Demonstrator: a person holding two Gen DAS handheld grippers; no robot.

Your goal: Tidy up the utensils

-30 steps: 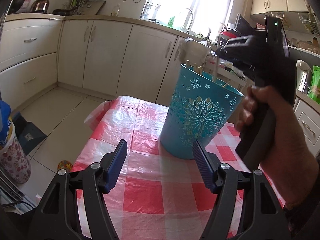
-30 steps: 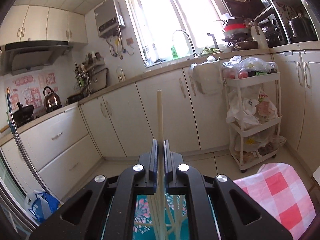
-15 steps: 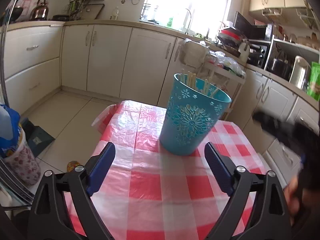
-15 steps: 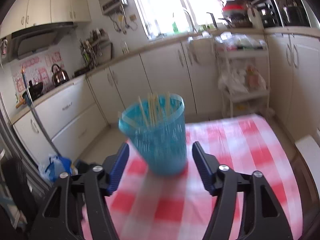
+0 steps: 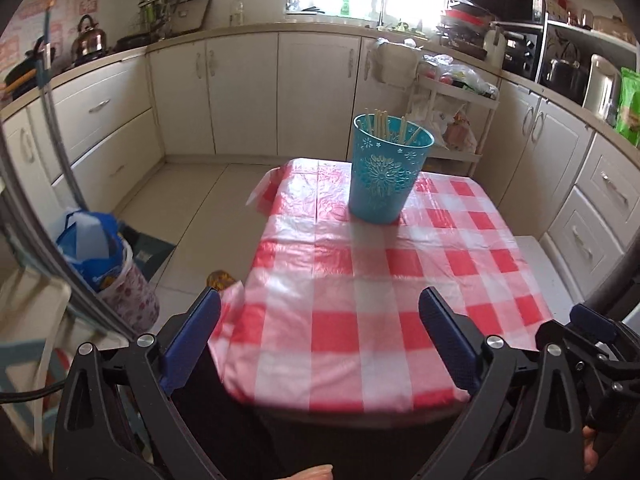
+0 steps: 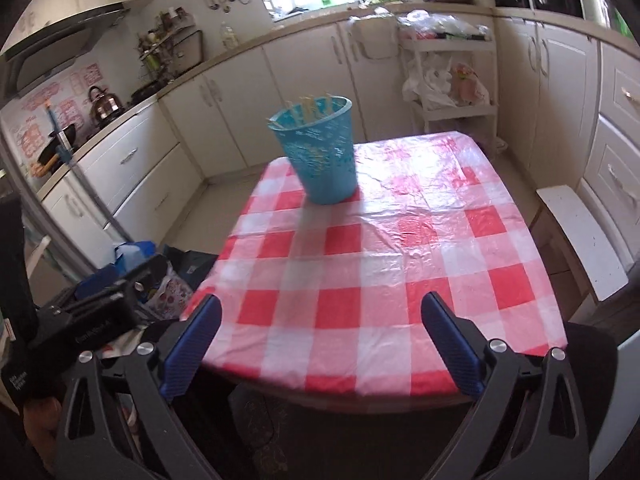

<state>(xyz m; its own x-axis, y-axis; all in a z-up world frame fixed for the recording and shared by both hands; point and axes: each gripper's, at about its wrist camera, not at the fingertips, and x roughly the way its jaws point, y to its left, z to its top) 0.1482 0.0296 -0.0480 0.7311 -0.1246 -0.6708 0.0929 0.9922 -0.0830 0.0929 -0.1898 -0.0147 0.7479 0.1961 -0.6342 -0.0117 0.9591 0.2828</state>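
A teal cut-out bin (image 5: 384, 176) stands upright at the far end of the red-and-white checked table (image 5: 340, 320), with several pale chopsticks (image 5: 380, 122) standing in it. My left gripper (image 5: 319, 300) hovers back at the table's near edge, well short of the bin; its jaws are opening wide and nothing is between them. In the right wrist view the bin (image 6: 320, 160) and its chopsticks (image 6: 306, 106) sit at the far left of the table (image 6: 360, 280). My right gripper (image 6: 321, 303) is also over the near edge, its jaws opening and empty.
A white stool (image 6: 580, 232) stands beside the table's right side. A white trolley (image 5: 452, 92) with bags is behind the bin. Bags and a floral bin (image 5: 120, 292) crowd the floor on the left. Cream cabinets line the walls.
The right gripper let go of the chopstick it held upright over the bin and drew back. Both grippers pulled away to the table's near edge and their jaws spread wide.
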